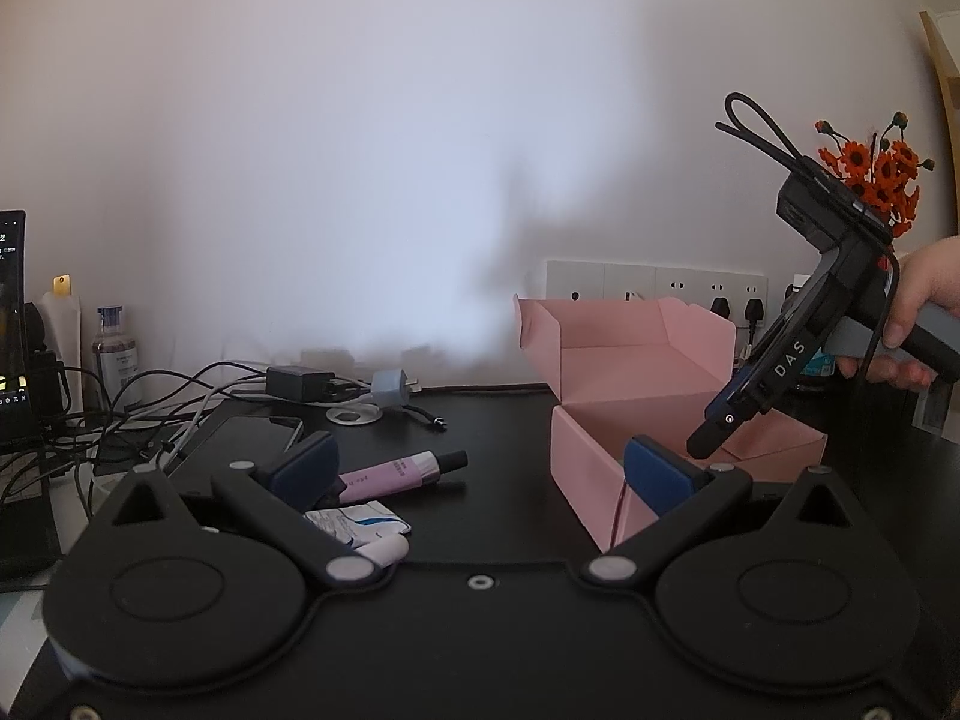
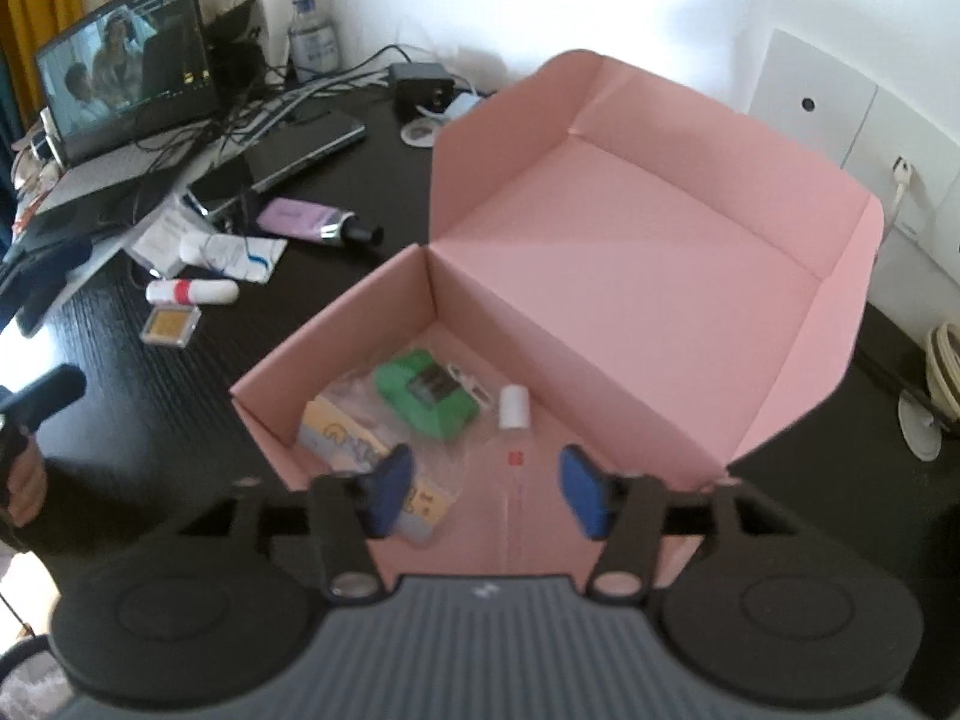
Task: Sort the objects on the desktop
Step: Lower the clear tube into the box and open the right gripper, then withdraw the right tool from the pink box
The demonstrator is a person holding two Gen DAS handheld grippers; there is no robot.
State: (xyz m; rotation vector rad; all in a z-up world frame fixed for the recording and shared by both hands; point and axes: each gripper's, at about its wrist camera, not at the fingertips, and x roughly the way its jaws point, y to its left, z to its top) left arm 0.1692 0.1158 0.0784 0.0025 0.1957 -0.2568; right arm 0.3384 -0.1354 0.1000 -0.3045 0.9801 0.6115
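An open pink cardboard box (image 2: 336,360) stands on the black desk. Inside it lie a green gadget (image 2: 426,402), a yellow card packet (image 2: 342,438) and a clear bottle with a white cap (image 2: 514,414). My right gripper (image 2: 489,495) points steeply down into the box and is open, with the bottle lying loose between its blue pads. The left wrist view shows that gripper (image 1: 711,438) at the near right rim of the box (image 1: 606,462). My left gripper (image 1: 480,471) is held level and open, holding nothing. A pink tube (image 1: 390,474) and a white packet (image 1: 360,525) lie beside its left finger.
Left of the box lie a white stick with a red band (image 2: 192,292) and a small yellow case (image 2: 170,327). A laptop (image 2: 126,66), tangled cables, a charger (image 1: 300,383) and a phone (image 1: 252,432) crowd the far left. Wall sockets (image 1: 654,288) and orange flowers (image 1: 882,174) stand behind.
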